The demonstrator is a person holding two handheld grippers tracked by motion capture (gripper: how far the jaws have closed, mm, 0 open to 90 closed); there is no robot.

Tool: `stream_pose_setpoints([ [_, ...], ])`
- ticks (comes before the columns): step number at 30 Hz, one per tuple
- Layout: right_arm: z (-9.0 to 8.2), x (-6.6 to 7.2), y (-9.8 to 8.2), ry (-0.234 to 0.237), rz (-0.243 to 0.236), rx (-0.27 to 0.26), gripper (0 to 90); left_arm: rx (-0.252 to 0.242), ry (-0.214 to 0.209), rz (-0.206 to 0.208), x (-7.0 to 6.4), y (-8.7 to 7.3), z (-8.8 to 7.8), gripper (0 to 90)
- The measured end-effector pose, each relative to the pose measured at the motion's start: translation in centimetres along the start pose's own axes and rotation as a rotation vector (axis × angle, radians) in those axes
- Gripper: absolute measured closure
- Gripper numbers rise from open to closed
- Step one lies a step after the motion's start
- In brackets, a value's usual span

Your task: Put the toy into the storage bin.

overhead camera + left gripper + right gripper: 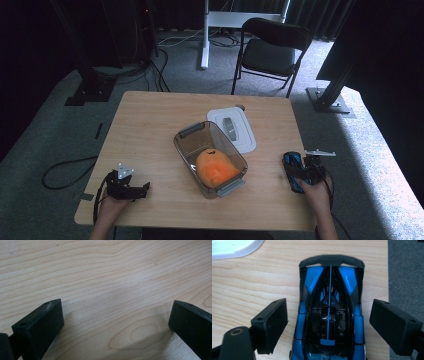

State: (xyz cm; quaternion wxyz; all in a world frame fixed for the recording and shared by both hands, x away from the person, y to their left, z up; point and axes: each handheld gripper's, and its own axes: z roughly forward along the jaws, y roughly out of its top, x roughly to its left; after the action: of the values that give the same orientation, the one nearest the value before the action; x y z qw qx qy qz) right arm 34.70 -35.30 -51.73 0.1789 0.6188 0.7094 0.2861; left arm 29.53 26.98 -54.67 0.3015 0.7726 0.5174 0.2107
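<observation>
A: Where is the right gripper (328, 315) sitting just now?

B: It is resting near the right edge of the table (150, 120), with the person's hand wrapping it from below in the high view. Its jaws are standing apart, one on each side of the blue and black toy car (329, 315).

A: Are they pressing on the car?

B: No. In the right gripper view a thin gap is showing on the left side and a wider one on the right, so the car is lying loose between them on the wood, its dark spoiler pointing away from the camera.

A: And the left gripper (116, 317)?

B: It is lying near the front left corner of the table, well apart from everything else. Its jaws are spread wide over bare wood, holding nothing.

A: What is lying in the middle?

B: A clear plastic box (187, 150) is sitting open, set at an angle, with an orange fruit (216, 168) lying inside it. Its white lid (245, 135) is lying flat just beside it on the far right side, touching or nearly touching the box's rim; I cannot tell which. The car is sitting to the right of the box, near it but apart.
</observation>
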Motion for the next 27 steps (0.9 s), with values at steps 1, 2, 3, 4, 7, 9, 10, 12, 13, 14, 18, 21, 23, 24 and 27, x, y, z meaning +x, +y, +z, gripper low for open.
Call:
stream_pose_setpoints([
  [1, 0.2, 0.0, -0.1, 0.004, -0.005, 0.003, 14.4, 0.000, 0.000, 0.000, 0.0, 0.0, 0.0, 0.2],
  [2, 0.2, 0.0, -0.1, 0.004, -0.005, 0.003, 14.4, 0.000, 0.000, 0.000, 0.0, 0.0, 0.0, 0.2],
  [3, 0.4, 0.1, -0.2, -0.002, -0.008, 0.008, 14.4, 0.000, 0.000, 0.001, 0.0, 0.0, 0.0, 0.3],
  [4, 0.4, 0.1, -0.2, -0.002, -0.008, 0.008, 14.4, 0.000, 0.000, 0.000, 0.0, 0.0, 0.0, 0.3],
  [7, 0.8, 0.2, -0.4, -0.017, -0.014, 0.018, 14.4, 0.000, 0.000, 0.000, 0.0, 0.0, 0.0, 0.2],
  [9, 1.1, 0.2, -0.5, -0.029, -0.017, 0.026, 14.4, 0.000, 0.000, 0.000, 0.0, 0.0, 0.0, 0.2],
  [10, 1.1, 0.2, -0.5, -0.033, -0.017, 0.028, 14.4, 0.000, 0.000, 0.000, 0.0, 0.0, 0.0, 0.2],
  [12, 1.2, 0.2, -0.6, -0.028, -0.014, 0.032, 14.4, 0.001, 0.000, 0.000, 0.0, 0.0, 0.0, 0.2],
  [13, 1.3, 0.2, -0.6, -0.036, -0.021, 0.032, 14.4, 0.000, 0.000, 0.000, 0.0, 0.0, 0.0, 0.2],
  [14, 1.5, 0.2, -0.7, -0.035, -0.023, 0.040, 14.4, 0.000, 0.000, 0.000, 0.0, 0.0, 0.0, 0.3],
  [18, 1.8, 0.5, -0.7, -0.061, -0.043, 0.047, 13.6, 0.000, 0.000, 0.000, 0.0, 0.0, 0.0, 0.2],
  [21, 1.9, 0.7, -0.9, -0.066, -0.060, 0.043, 13.1, 0.000, 0.000, 0.000, 0.0, 0.0, 0.0, 0.2],
  [23, 1.9, 0.7, -1.0, -0.068, -0.058, 0.031, 13.1, 0.000, 0.000, 0.001, 0.0, 0.0, 0.0, 0.3],
  [24, 1.9, 0.7, -1.1, -0.067, -0.055, 0.027, 13.1, 0.000, 0.000, 0.000, 0.0, 0.0, 0.0, 0.3],
  [27, 1.9, 0.7, -1.2, -0.070, -0.053, 0.017, 13.1, 0.000, 0.000, 0.000, 0.0, 0.0, 0.0, 0.3],
])
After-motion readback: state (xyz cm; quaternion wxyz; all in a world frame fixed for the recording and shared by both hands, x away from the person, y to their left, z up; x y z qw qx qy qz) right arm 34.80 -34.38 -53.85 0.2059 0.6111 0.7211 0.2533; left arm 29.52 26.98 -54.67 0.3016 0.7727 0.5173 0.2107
